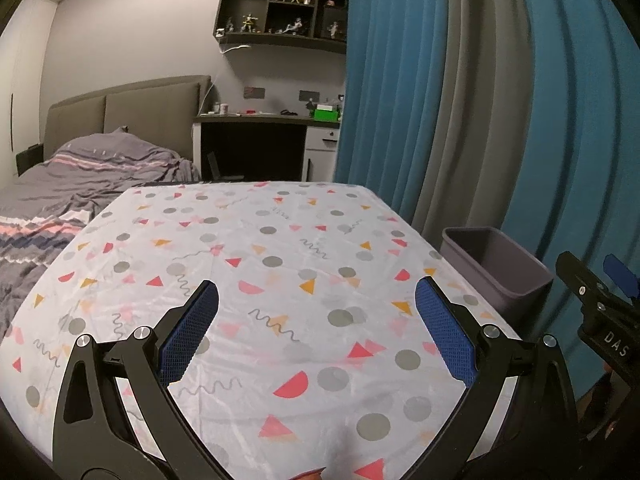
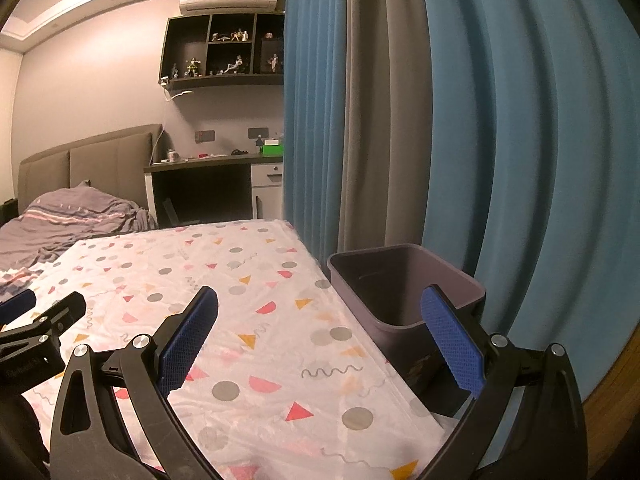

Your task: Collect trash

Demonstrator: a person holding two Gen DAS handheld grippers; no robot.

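A grey plastic bin (image 1: 500,268) (image 2: 404,284) stands beside the right edge of a table covered by a white cloth with coloured shapes (image 1: 256,264) (image 2: 224,292). My left gripper (image 1: 316,292) hovers open over the cloth with nothing between its blue pads. My right gripper (image 2: 320,300) is open too, straddling the table's right edge and the bin's near rim. A small red edge (image 1: 310,473) peeks in at the bottom of the left wrist view; what it is I cannot tell. No other trash shows on the cloth.
Blue and grey curtains (image 1: 460,100) (image 2: 440,120) hang just behind the bin. A bed with a grey duvet (image 1: 60,192) lies left of the table. A desk (image 1: 264,120) and a wall shelf with figurines (image 1: 280,8) are at the back.
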